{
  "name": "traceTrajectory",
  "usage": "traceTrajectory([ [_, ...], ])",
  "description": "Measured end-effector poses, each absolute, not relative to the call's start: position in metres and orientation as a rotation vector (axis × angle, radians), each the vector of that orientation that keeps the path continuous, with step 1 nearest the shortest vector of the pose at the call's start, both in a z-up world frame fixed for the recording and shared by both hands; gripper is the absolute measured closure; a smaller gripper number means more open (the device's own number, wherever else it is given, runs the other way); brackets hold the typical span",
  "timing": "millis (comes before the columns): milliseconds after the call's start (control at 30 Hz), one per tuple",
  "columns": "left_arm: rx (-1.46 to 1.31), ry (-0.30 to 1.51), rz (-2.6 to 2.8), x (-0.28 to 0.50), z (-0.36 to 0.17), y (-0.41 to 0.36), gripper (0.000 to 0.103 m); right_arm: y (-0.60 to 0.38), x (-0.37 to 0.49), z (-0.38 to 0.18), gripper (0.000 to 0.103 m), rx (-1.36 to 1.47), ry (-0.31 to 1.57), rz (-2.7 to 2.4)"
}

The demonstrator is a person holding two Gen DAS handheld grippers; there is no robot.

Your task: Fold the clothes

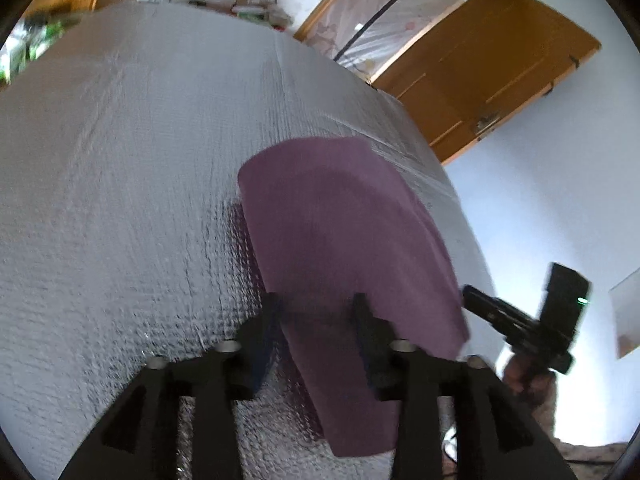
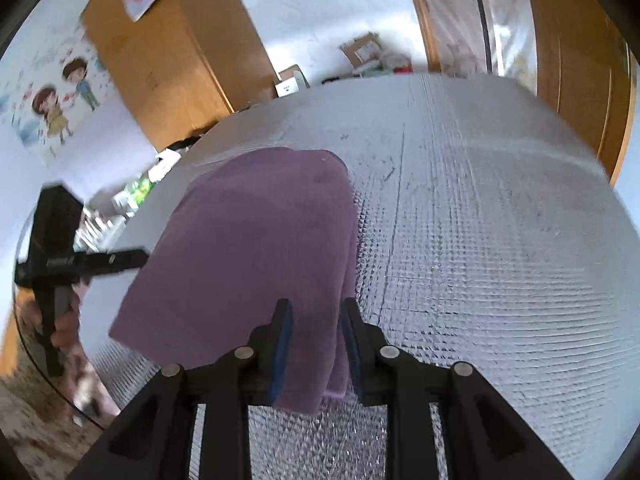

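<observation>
purple cloth [image 1: 344, 240] folded on silver mat [image 1: 120, 200]

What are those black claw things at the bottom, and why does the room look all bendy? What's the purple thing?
A person holds one grabbing tool in each hand. Each tool carries a wide-angle camera, which bends the room. One picture looks along the left gripper, the other along the right gripper. The purple thing is a folded cloth lying on a silvery padded table cover. The left jaws stand open on either side of the cloth's edge. The cloth's corner lies between the right jaws, but they do not look pressed on it. Each picture also shows the other tool off to the side.
</observation>
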State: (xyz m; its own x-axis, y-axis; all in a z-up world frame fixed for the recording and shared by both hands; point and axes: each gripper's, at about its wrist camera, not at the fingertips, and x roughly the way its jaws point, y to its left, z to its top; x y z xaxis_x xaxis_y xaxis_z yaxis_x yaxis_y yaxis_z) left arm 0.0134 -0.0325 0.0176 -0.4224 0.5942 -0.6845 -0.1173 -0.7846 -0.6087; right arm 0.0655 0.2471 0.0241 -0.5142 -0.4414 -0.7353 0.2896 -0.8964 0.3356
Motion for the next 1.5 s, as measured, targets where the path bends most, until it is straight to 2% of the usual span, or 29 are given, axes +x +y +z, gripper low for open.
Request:
traceTrajectory([
  [100, -1.396, -0.71, 2.152, 0.009, 0.011, -0.031, 0.051, 0.255, 0.049, 0.017, 0.072, 1.284, -0.341, -2.341],
  [167, -1.413, -0.725, 2.121, 0.005, 0.008, -0.03, 0.051, 0.259, 0.038, 0.012, 0.049, 1.306, -0.402, -2.295],
  [200, -1.419, -0.737, 2.109, 0.003, 0.006, -0.029, 0.05, 0.26, 0.033, 0.01, 0.046, 1.308, -0.426, -2.266],
  [500, -1.466, -0.894, 1.948, -0.013, -0.015, -0.034, 0.046, 0.267, -0.011, -0.014, 0.045, 1.365, -0.622, -2.036],
  [633, -1.456, -0.908, 1.926, -0.015, -0.018, -0.032, 0.046, 0.258, -0.016, -0.014, 0.041, 1.368, -0.6, -1.997],
  [833, -1.443, -0.924, 1.899, -0.015, -0.02, -0.031, 0.046, 0.254, -0.018, -0.014, 0.04, 1.369, -0.6, -1.98],
  [900, -1.438, -0.929, 1.891, -0.014, -0.02, -0.031, 0.046, 0.254, -0.017, -0.014, 0.043, 1.371, -0.6, -1.991],
  [967, -1.426, -0.939, 1.886, -0.013, -0.021, -0.031, 0.047, 0.254, -0.016, -0.014, 0.051, 1.38, -0.587, -2.012],
  [1067, -1.412, -0.899, 1.918, -0.01, -0.019, -0.024, 0.047, 0.253, -0.015, -0.014, 0.056, 1.384, -0.577, -2.037],
  [1333, -1.382, -0.731, 2.076, 0.005, -0.002, -0.003, 0.06, 0.239, -0.011, -0.01, 0.075, 1.374, -0.511, -2.134],
  [1500, -1.341, -0.694, 2.118, 0.008, 0.008, -0.001, 0.063, 0.236, -0.001, 0.002, 0.081, 1.34, -0.473, -2.199],
])
